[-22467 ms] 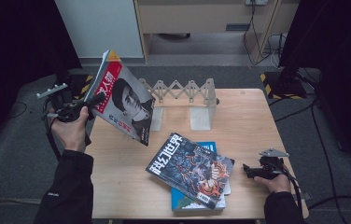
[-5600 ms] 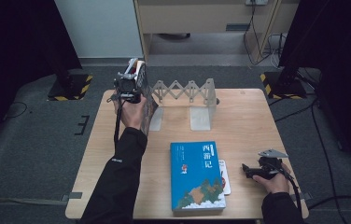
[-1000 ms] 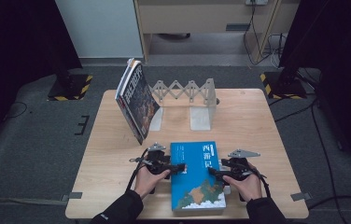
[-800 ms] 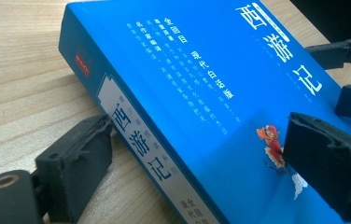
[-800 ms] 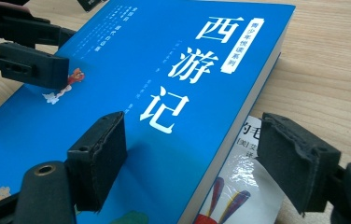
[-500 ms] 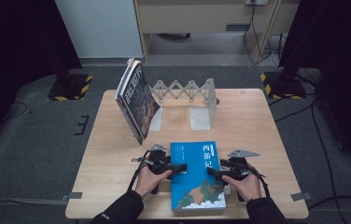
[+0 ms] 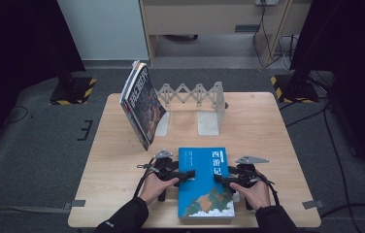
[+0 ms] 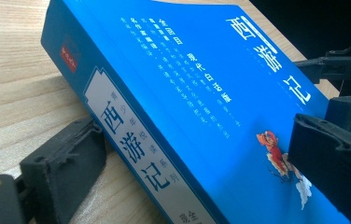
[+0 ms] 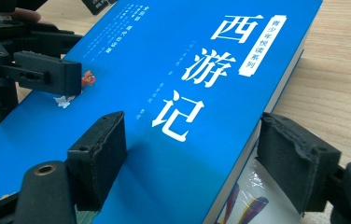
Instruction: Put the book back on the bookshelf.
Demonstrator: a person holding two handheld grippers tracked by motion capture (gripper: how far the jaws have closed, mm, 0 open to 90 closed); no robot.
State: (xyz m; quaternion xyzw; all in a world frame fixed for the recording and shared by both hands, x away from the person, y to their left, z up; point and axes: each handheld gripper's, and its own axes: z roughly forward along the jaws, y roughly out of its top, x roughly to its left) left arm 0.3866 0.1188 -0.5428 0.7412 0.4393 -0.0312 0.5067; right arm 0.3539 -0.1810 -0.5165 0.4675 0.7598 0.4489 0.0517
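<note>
A thick blue book (image 7: 205, 182) with white Chinese lettering lies flat at the table's front middle. My left gripper (image 7: 190, 173) is at its left edge and open. In the left gripper view one pad (image 8: 66, 158) sits on the table against the spine. The other pad (image 8: 332, 163) is over the cover of the book (image 8: 187, 93). My right gripper (image 7: 218, 178) is open at the right edge. In the right gripper view one pad (image 9: 101, 154) is on the cover (image 9: 164, 116). The other pad (image 9: 299, 163) is beside the page edge.
Two magazines (image 7: 141, 104) lean upright against the left end of a grey folding rack (image 7: 195, 94) at the back of the wooden table (image 7: 268, 126). A thin magazine (image 9: 243, 205) shows under the blue book's right edge.
The magazines that lay on the blue book now lean at the rack. Both grippers have come to the book's two sides. Over the last second they hardly move.
</note>
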